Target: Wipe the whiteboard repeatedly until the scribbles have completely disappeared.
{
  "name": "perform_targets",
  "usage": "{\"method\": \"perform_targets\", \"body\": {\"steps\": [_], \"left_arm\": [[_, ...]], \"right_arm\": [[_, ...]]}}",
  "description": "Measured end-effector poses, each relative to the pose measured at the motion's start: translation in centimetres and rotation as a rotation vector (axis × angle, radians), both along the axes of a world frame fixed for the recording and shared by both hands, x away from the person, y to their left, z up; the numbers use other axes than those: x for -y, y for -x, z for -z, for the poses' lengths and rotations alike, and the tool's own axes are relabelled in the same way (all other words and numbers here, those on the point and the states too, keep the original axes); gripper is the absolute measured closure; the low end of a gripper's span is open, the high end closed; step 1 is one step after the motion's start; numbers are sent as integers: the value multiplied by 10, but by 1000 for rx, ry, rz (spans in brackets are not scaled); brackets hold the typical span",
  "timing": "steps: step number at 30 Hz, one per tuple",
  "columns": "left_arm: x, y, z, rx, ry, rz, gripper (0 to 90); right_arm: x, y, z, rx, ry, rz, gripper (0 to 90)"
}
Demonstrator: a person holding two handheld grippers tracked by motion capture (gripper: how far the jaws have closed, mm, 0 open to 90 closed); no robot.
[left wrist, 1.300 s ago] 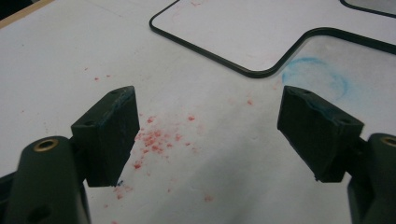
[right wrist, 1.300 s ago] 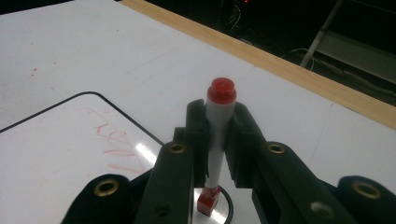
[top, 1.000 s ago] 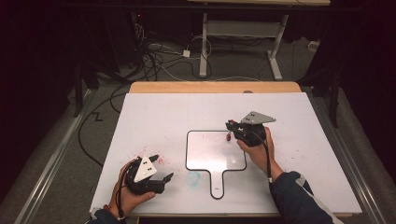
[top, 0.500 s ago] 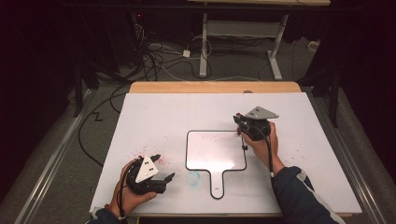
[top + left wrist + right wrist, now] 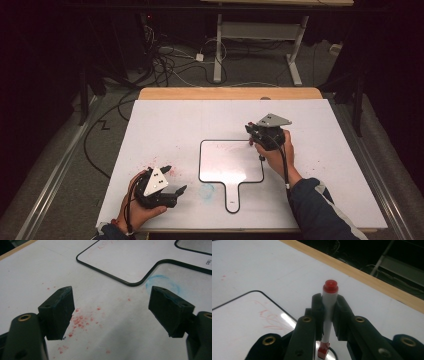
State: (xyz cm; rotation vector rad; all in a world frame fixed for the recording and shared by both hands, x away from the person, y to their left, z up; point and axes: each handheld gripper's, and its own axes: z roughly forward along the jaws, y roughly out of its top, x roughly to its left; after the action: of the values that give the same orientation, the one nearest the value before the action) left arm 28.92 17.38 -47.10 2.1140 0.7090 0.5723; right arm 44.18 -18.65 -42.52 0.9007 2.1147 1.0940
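Right gripper view: right gripper (image 5: 329, 315) clamps a red-capped marker (image 5: 329, 305) upright, red tip down at the small whiteboard's (image 5: 230, 162) upper right edge. Left gripper (image 5: 111, 312) spread wide, nothing between the pads, low over red specks (image 5: 80, 321) on the white table (image 5: 175, 125).

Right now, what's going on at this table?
A person works with a hand-held gripper in each hand. The right hand-held gripper is shut on a red marker, held over the right edge of a small whiteboard that carries faint red scribbles. The left hand-held gripper is open with nothing between its jaws, low over the table near red specks and a blue smudge.
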Motion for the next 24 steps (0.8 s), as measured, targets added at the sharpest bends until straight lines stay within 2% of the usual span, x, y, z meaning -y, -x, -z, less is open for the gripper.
{"method": "perform_targets", "body": {"steps": [2,4,6,9,11,14,18,20,24], "left_arm": [[0,0,0,-1,0,1,199],[0,0,0,-1,3,2,199],[0,0,0,-1,3,4,199],[0,1,0,0,6,6,199],[0,1,0,-1,2,7,199],[1,1,0,-1,1,10,199],[1,1,0,-3,3,10,199],[1,0,0,-5,1,10,199],[1,0,0,-6,2,12,199]], "right_arm": [[3,0,0,-9,-13,5,814],[2,2,0,-18,-26,-15,814],[0,7,1,-52,-84,-54,814],[-4,18,2,-50,-86,-101,814],[-3,21,1,-35,-63,-108,814],[3,19,1,-8,-18,-73,814],[12,13,1,9,0,-24,814],[12,13,1,4,-18,-18,814],[2,17,2,-32,-81,-73,814]]}}
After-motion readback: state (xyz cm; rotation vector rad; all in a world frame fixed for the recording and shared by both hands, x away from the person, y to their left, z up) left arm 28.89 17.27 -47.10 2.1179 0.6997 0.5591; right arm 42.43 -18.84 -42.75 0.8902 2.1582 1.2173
